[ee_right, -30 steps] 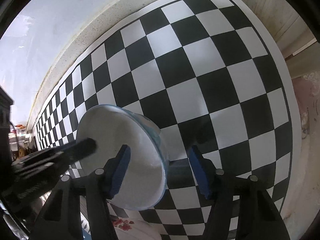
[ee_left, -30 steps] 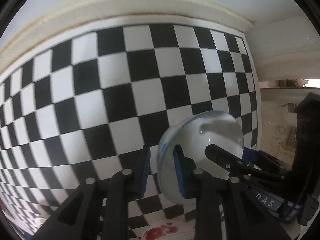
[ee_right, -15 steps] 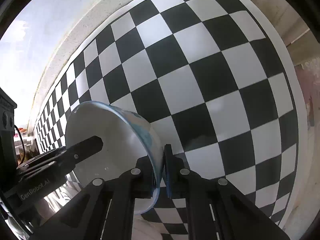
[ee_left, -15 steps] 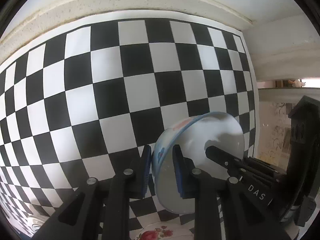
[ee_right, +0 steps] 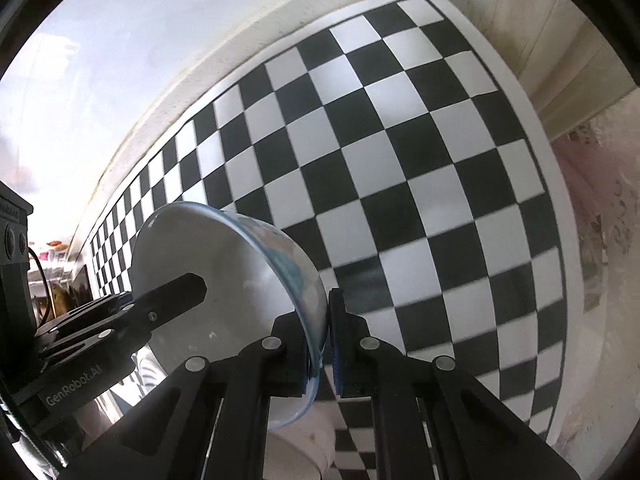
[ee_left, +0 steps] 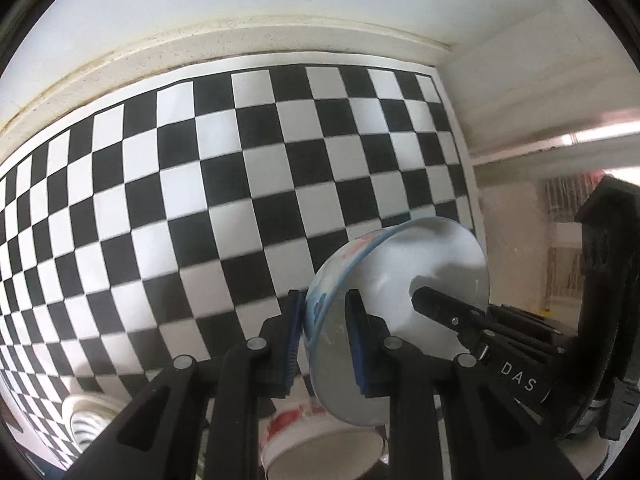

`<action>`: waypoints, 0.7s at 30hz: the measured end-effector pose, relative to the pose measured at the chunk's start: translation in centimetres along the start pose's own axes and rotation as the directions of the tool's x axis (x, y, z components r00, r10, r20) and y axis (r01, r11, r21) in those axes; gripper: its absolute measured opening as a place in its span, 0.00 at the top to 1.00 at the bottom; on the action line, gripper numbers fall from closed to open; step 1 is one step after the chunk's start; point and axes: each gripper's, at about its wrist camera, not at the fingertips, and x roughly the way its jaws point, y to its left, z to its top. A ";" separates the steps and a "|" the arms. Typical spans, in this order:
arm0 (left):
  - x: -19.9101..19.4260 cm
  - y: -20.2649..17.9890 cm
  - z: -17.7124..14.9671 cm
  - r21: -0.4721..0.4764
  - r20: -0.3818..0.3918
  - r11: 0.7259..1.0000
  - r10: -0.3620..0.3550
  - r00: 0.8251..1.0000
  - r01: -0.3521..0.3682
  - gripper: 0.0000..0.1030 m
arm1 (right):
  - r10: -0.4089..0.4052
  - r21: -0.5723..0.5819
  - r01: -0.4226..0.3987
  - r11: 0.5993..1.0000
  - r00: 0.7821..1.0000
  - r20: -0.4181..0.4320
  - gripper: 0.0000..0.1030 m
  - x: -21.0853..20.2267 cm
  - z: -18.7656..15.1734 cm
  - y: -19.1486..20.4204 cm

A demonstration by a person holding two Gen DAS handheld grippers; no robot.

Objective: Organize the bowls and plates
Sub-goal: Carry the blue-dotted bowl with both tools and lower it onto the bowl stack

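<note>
bowl (ee_left: 404, 276): white, blue rim line, blue and red pattern on the outer wall; held tipped on edge over the checkered mat (ee_left: 224, 184), off the surface, opening facing the right gripper's side.
left gripper (ee_left: 323, 340): jaws nearly closed, pinching the bowl wall, one blue pad outside, one inside. Grip is on the rim nearest this camera.
right gripper (ee_right: 325, 346): jaws fully closed down on the opposite rim of the same bowl (ee_right: 224, 280); wall sandwiched between the pads.
cross view: each gripper's dark fingers show inside the bowl in the other's camera; lettering partly readable, rest cut off.
bowl pattern: blurred and foreshortened in both views, motif not readable.
bowl base: not visible from either camera.
second bowl (ee_left: 320, 444): white with red floral print, below the left gripper, lying tilted; mostly covered by the gripper arms and the held bowl. Whether it touches the held bowl, cannot tell.
right view, low centre: pale rounded shape (ee_right: 304, 440) under the bowl, largely hidden by the fingers; probably that same dish, not certain.
stacked dish (ee_left: 86, 424): white rim with ridged inner, bottom left of the left view, clipped by the lens edge and blurred.
mat: far edge meets a cream ledge (ee_left: 240, 36) under a white wall; near portion hidden by gripper bodies.
right of mat: dark block (ee_left: 608, 280) and pale clutter, too distorted to identify.
</note>
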 end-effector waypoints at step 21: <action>-3.7 -0.4 -10.9 0.044 0.006 0.999 0.000 1.000 0.000 0.81 | 0.009 -0.073 -0.009 0.997 1.000 0.005 0.90 -4.6 -12.4 1.3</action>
